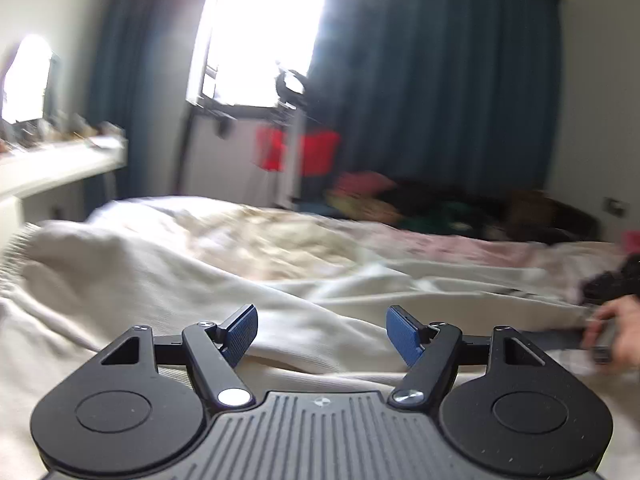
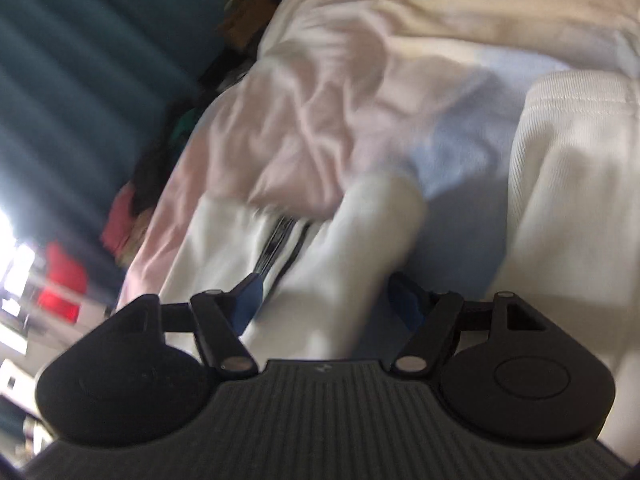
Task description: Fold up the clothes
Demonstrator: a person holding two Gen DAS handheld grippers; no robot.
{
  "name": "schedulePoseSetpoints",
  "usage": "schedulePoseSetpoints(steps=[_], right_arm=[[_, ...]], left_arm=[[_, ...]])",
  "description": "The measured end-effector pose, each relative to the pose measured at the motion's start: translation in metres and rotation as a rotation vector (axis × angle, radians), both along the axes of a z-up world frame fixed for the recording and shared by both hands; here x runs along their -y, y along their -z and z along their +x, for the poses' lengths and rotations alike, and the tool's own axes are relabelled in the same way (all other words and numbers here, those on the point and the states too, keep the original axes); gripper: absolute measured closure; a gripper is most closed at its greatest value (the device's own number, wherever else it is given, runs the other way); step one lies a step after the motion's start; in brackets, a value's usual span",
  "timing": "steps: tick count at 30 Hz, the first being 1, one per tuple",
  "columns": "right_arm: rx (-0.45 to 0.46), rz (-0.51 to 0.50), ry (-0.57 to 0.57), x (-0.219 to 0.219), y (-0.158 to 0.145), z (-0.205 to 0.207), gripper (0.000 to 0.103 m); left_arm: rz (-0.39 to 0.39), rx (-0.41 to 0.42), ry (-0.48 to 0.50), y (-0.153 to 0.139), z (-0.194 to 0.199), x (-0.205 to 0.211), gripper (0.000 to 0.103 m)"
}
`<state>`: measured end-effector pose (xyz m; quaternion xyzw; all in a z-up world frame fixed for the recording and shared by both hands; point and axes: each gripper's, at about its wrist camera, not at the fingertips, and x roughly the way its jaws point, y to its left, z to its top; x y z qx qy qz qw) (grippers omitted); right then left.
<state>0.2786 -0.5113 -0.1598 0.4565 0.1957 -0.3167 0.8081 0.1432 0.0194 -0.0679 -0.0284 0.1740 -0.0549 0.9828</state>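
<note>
Cloth everywhere: a cream ribbed garment (image 1: pixel 168 304) lies rumpled across the bed (image 1: pixel 460 248), spread under both tools. Left gripper (image 1: pixel 322 336) hovers just above it, its 2 blue pads spread wide with nothing between them. Right gripper (image 2: pixel 324 304) is tilted over the same garment (image 2: pixel 572 184), jaws apart with a blurred white fold between them; whether they pinch it cannot be told. Teal curtains (image 1: pixel 432 92) hang behind.

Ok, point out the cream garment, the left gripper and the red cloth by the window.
Cream garment (image 1: pixel 132 280), left wrist view, on its upper folded bulk.
Left gripper (image 1: pixel 322 334), left wrist view, midway between the blue fingertips.
Red cloth (image 1: pixel 320 152), left wrist view, on its right half.
</note>
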Motion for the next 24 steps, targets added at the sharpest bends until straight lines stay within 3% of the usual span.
schedulePoseSetpoints(steps=[2,6,9,13,16,24], right_arm=[[-0.022,-0.033,-0.031,0.005,-0.009,0.01,0.096],[-0.015,-0.124,-0.096,0.013,-0.058,0.022,0.097],[0.045,-0.228,-0.101,0.022,-0.113,0.024,0.097],[0.086,-0.398,-0.061,0.029,-0.163,0.015,0.097],[0.043,-0.44,-0.027,0.044,-0.147,-0.005,0.097],[-0.185,-0.302,-0.072,0.081,-0.006,-0.058,0.096]], left_arm=[[-0.03,-0.02,-0.002,0.005,0.004,0.003,0.03],[-0.009,0.009,0.005,0.003,0.001,0.009,0.03],[-0.062,-0.018,0.008,-0.001,-0.004,0.002,0.03],[-0.095,-0.063,-0.014,-0.002,-0.007,-0.005,0.029],[-0.107,-0.08,-0.009,-0.003,-0.009,-0.006,0.029],[-0.056,-0.069,0.011,0.0,-0.01,0.004,0.029]])
